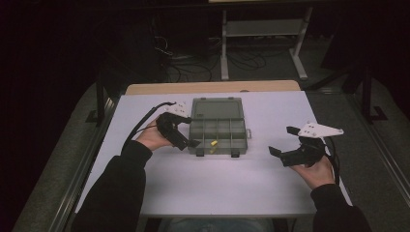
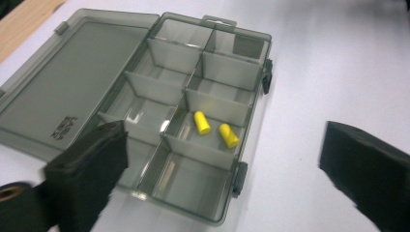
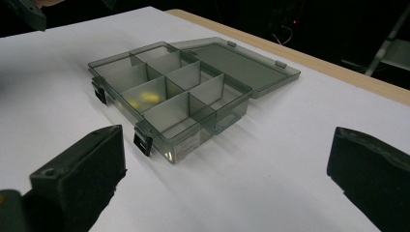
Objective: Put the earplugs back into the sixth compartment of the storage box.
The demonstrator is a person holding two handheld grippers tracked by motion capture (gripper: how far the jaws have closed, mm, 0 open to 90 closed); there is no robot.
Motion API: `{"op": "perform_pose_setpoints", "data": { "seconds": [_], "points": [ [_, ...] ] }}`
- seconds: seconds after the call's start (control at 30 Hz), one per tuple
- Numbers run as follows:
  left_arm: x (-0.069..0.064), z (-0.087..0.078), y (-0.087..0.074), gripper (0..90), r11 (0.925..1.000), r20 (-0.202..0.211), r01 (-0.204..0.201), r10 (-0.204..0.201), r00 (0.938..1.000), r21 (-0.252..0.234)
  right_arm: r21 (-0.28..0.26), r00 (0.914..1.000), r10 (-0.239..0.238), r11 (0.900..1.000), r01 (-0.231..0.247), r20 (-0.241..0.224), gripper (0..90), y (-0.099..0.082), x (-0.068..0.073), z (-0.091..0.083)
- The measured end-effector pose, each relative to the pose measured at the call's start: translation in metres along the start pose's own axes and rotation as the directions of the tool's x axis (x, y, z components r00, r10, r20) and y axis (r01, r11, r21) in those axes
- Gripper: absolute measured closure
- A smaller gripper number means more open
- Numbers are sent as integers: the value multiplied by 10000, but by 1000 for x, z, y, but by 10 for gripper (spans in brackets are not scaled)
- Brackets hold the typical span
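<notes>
The two yellow plugs (image 2: 212, 128) lie together in a front compartment of the open box (image 1: 218, 126) on the tabletop (image 1: 208, 183), left tongs (image 1: 195, 143) and right tongs (image 1: 282, 141) both open and empty, so closing the lid likely follows.

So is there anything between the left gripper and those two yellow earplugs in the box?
Nothing visible. The left gripper is open beside the organizer box, whose lid lies flat. The two yellow earplugs lie uncovered in one compartment; only its low divider walls rise around them, so a reach from above looks unobstructed.
</notes>
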State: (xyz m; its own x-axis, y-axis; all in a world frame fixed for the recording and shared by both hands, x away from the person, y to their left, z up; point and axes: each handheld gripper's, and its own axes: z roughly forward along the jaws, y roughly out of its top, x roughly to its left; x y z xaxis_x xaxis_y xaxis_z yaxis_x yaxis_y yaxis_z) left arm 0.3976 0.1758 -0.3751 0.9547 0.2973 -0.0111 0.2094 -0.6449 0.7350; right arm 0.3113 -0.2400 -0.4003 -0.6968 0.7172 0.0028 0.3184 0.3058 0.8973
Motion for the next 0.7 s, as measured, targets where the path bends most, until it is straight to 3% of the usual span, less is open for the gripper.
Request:
{"op": "perform_pose_setpoints", "data": {
  "seconds": [0.27,0.7],
  "points": [
    [0,-17,-14,0,9948,-506,305,-356,9981,-969,16,10000,10,10000,-10,21,0,0,0,0],
    [-6,-42,-43,0,9756,-1313,599,-890,9873,-2111,65,10000,19,10000,-19,8,0,0,0,1]
  ]
}}
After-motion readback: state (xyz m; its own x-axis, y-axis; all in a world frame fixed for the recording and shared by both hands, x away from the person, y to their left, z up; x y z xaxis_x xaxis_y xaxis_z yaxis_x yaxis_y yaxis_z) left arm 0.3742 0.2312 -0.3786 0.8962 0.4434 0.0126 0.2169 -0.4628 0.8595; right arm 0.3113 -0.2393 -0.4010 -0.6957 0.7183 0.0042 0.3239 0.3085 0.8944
